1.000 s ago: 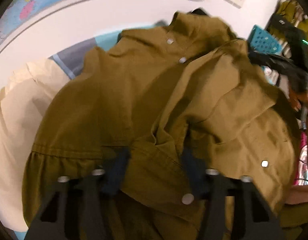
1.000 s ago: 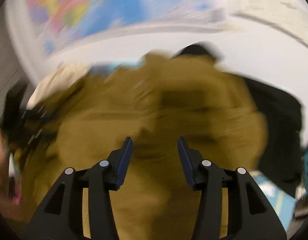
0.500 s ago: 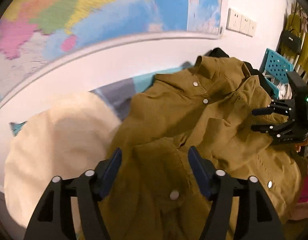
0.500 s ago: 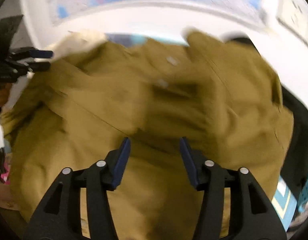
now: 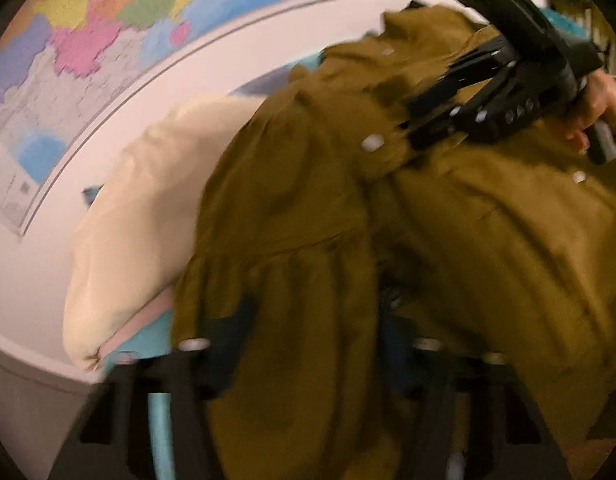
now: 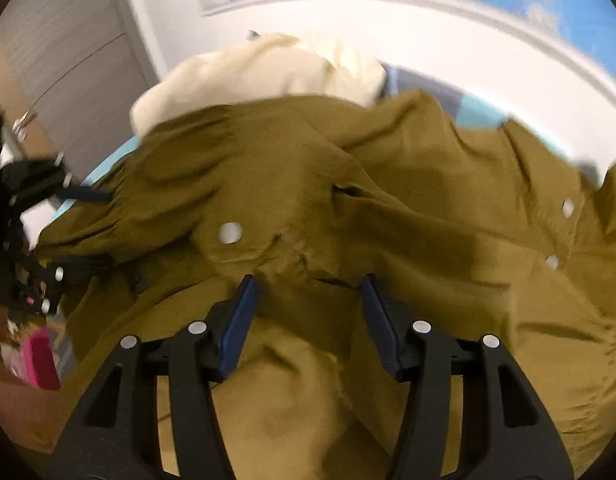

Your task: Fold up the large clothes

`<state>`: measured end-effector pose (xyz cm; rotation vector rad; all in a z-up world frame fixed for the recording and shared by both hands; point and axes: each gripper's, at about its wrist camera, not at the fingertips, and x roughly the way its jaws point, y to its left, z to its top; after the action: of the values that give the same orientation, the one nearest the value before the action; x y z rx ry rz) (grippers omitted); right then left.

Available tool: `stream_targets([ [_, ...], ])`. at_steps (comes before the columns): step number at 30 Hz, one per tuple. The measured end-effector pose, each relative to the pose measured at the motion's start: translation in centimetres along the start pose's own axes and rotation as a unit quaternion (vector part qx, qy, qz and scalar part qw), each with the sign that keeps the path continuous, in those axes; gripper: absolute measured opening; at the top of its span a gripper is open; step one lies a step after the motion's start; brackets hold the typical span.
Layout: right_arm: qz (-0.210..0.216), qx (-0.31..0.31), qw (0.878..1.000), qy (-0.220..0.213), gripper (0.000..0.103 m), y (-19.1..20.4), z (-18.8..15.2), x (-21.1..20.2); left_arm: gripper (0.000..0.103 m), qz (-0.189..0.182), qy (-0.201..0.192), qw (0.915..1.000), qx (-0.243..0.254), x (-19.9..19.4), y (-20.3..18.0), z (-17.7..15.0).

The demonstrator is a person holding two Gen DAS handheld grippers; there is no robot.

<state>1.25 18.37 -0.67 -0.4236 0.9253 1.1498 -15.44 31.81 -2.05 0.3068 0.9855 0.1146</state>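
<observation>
A map (image 5: 108, 40) hangs on the far white wall. Below it an olive jacket (image 6: 388, 208) lies crumpled, with a cream cloth (image 6: 260, 76) behind it at the far left. The left gripper (image 5: 308, 344) is closing, with a fold of jacket between its fingers. The right gripper (image 6: 308, 304) hovers over the jacket with fingers spread, pinching nothing.
</observation>
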Motion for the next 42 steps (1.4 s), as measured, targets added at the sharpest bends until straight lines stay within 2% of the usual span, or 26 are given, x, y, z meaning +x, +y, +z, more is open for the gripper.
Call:
stream_targets([
  [1,0.006,0.018,1.000,0.003,0.050,-0.6,-0.2,0.1,0.018,0.004,0.004,0.9999,-0.015,0.4,1.0,0.0],
  [2,0.014,0.035,0.999,0.004,0.049,-1.3,-0.5,-0.1,0.008,0.003,0.002,0.9995,-0.032,0.4,1.8,0.3],
  [4,0.003,0.057,0.998,0.004,0.041,-2.1,-0.6,-0.5,0.007,0.008,-0.019,0.9961,-0.086,-0.3,5.0,1.2],
  [5,-0.001,0.061,0.998,0.004,0.041,-2.0,-0.7,-1.0,0.007,0.006,-0.030,0.9931,-0.114,-0.9,6.6,1.6],
  [6,-0.001,0.062,0.998,-0.001,0.041,-1.8,-0.8,-1.5,0.007,-0.005,-0.046,0.9865,-0.157,-1.7,8.9,2.1],
  [8,0.014,0.053,0.998,-0.018,0.046,-0.7,-0.9,-3.0,0.007,-0.031,-0.077,0.9741,-0.210,-3.3,12.2,2.5],
  [9,0.035,0.040,0.998,-0.031,0.050,0.6,-0.9,-4.1,0.007,-0.046,-0.087,0.9699,-0.222,-3.9,13.4,2.7],
  [10,0.056,0.030,0.997,-0.039,0.056,1.7,-1.1,-4.9,0.008,-0.056,-0.092,0.9676,-0.228,-4.3,14.1,2.8],
  [12,0.103,-0.004,0.993,-0.052,0.058,5.0,-1.2,-5.8,0.008,-0.072,-0.094,0.9660,-0.230,-4.4,14.5,3.0],
  [15,0.175,-0.058,0.982,-0.050,0.078,10.6,-1.5,-5.4,0.008,-0.073,-0.081,0.9696,-0.219,-3.8,13.7,3.3],
  [18,0.248,-0.094,0.964,-0.022,0.079,15.7,-2.0,-3.6,0.008,-0.079,-0.073,0.9685,-0.224,-3.1,13.7,3.2],
  [20,0.255,-0.119,0.960,-0.008,0.081,18.5,-2.5,-2.4,0.008,-0.085,-0.071,0.9655,-0.236,-3.2,13.8,3.0],
  [21,0.243,-0.132,0.961,-0.003,0.080,19.8,-2.7,-1.6,0.008,-0.090,-0.071,0.9643,-0.239,-3.1,14.0,2.9],
  [23,0.223,-0.142,0.964,-0.002,0.061,21.0,-2.7,-0.5,0.008,-0.093,-0.071,0.9638,-0.239,-3.5,14.0,3.1],
  [24,0.223,-0.136,0.965,0.009,0.027,21.1,-2.5,0.0,0.008,-0.096,-0.073,0.9637,-0.239,-3.7,13.9,3.3],
  [25,0.221,-0.128,0.967,0.014,0.003,20.8,-2.1,0.1,0.008,-0.105,-0.074,0.9633,-0.236,-4.0,13.7,3.7],
  [26,0.225,-0.114,0.968,0.010,0.003,20.0,-1.7,-0.6,0.009,-0.107,-0.077,0.9635,-0.233,-4.4,13.5,4.0],
  [28,0.236,-0.100,0.966,-0.025,0.003,18.1,-1.0,-3.9,0.009,-0.114,-0.085,0.9630,-0.229,-5.2,13.2,4.8],
  [32,0.228,-0.071,0.967,-0.087,0.003,12.0,0.0,-13.6,0.022,-0.169,-0.108,0.9550,-0.218,-7.4,12.2,7.9],
  [33,0.206,-0.062,0.971,-0.102,0.002,10.3,0.1,-15.8,0.028,-0.183,-0.117,0.9530,-0.212,-8.0,11.9,8.8],
  [34,0.188,-0.056,0.974,-0.112,0.002,9.1,0.1,-17.3,0.046,-0.196,-0.125,0.9499,-0.209,-8.5,11.5,9.7],
  [35,0.150,-0.048,0.980,-0.119,0.002,7.1,-0.2,-19.6,0.061,-0.218,-0.134,0.9434,-0.211,-9.1,11.0,10.8],
  [37,0.082,-0.026,0.989,-0.122,0.002,3.8,-0.8,-22.2,0.062,-0.251,-0.158,0.9346,-0.197,-9.9,9.6,12.7],
  [40,0.012,0.039,0.995,-0.094,0.003,-2.3,-2.8,-24.1,0.062,-0.245,-0.169,0.9380,-0.178,-9.6,7.6,14.3],
  [42,-0.021,0.082,0.994,-0.069,0.003,-6.2,-4.4,-23.9,0.062,-0.248,-0.152,0.9402,-0.177,-7.6,6.3,15.0],
])
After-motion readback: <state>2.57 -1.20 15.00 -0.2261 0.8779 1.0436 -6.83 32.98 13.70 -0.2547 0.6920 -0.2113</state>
